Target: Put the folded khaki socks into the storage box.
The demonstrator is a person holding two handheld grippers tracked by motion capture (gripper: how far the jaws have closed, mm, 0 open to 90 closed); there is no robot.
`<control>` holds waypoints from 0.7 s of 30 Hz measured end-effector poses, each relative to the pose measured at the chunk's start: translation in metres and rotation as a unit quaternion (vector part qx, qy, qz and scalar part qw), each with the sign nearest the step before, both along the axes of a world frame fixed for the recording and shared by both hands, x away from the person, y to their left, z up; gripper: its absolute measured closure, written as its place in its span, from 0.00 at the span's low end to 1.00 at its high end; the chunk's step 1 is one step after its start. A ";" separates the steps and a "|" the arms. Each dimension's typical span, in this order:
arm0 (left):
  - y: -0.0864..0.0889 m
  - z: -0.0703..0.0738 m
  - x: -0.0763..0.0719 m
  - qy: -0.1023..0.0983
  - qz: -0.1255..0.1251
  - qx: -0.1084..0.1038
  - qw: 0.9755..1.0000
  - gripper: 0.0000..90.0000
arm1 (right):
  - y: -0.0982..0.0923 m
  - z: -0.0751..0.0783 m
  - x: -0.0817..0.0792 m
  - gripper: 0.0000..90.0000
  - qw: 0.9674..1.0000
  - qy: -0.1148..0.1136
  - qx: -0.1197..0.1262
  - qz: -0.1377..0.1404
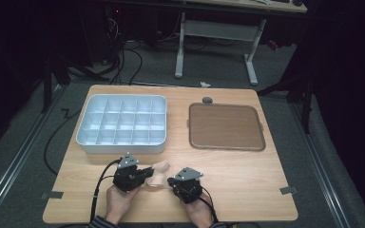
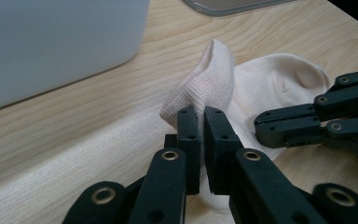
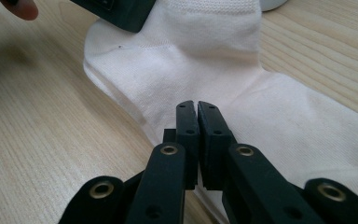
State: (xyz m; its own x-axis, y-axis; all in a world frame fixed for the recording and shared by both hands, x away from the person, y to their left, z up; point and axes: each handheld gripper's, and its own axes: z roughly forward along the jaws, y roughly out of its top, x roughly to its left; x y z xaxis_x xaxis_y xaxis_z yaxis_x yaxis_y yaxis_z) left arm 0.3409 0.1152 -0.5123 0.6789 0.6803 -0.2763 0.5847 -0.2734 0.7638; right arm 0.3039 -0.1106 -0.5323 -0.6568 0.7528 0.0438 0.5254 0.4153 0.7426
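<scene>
High view: on a pale wood-grain table (image 1: 247, 166), a white plastic organizer box (image 1: 122, 124) with a grid of compartments stands at the left and a flat brown square tray (image 1: 225, 126) with rounded corners at the right. Near the front edge, a cream knit sock (image 1: 159, 173) lies between the grippers. Left gripper (image 2: 202, 112): black jaws pinched on a raised ribbed fold of sock. Right gripper (image 3: 196, 106): jaws clamped on the sock's edge.

Sock (image 3: 205, 70) toe cut off — small grey thing (image 1: 207, 100) perhaps a knob.
</scene>
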 end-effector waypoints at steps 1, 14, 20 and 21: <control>-0.001 0.001 0.000 -0.002 -0.003 -0.002 1.000 0.96 | 0.000 0.000 0.000 0.98 1.000 0.000 -0.001 0.000; -0.004 0.012 -0.004 -0.012 -0.021 -0.024 0.999 0.96 | 0.003 0.002 0.003 0.97 1.000 0.005 -0.010 0.005; -0.002 0.017 -0.004 -0.017 -0.025 -0.036 0.999 0.96 | 0.010 0.004 0.007 0.96 1.000 0.011 -0.017 0.014; -0.001 0.018 -0.005 -0.020 -0.025 -0.039 0.999 0.96 | 0.012 0.005 0.007 0.96 1.000 0.013 -0.019 0.017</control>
